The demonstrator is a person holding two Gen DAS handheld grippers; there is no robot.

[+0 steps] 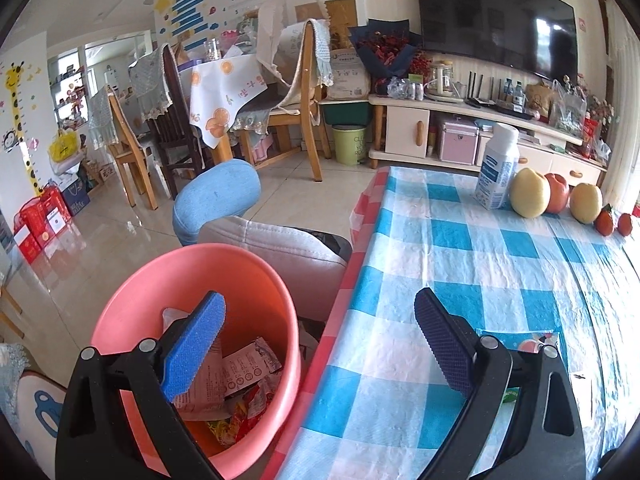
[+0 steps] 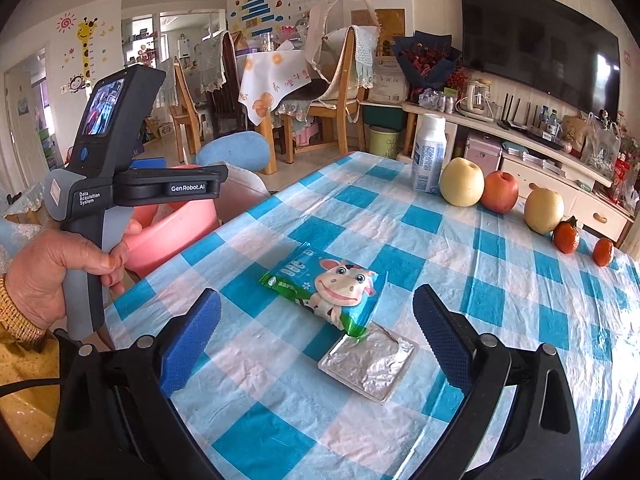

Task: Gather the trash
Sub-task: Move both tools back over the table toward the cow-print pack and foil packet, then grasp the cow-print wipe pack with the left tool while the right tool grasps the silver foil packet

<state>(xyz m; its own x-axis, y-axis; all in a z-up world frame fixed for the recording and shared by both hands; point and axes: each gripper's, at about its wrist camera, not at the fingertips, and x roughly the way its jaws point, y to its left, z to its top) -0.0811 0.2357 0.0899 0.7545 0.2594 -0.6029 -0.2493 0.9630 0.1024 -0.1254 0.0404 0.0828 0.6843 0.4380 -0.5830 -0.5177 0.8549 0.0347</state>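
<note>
A pink bucket stands beside the table's left edge, holding crumpled wrappers. My left gripper hangs open, its left finger over the bucket and its right finger over the tablecloth, nothing between them. In the right wrist view a cow-print wrapper lies flat on the checked table, overlapping a silver foil tray. My right gripper is open just above and around these two, holding nothing. A hand holds the left gripper's handle above the bucket.
A white-and-blue bottle, two pale pears, a red apple and two small oranges line the table's far side. A padded blue chair stands behind the bucket. Dining chairs, a green bin and a TV cabinet lie beyond.
</note>
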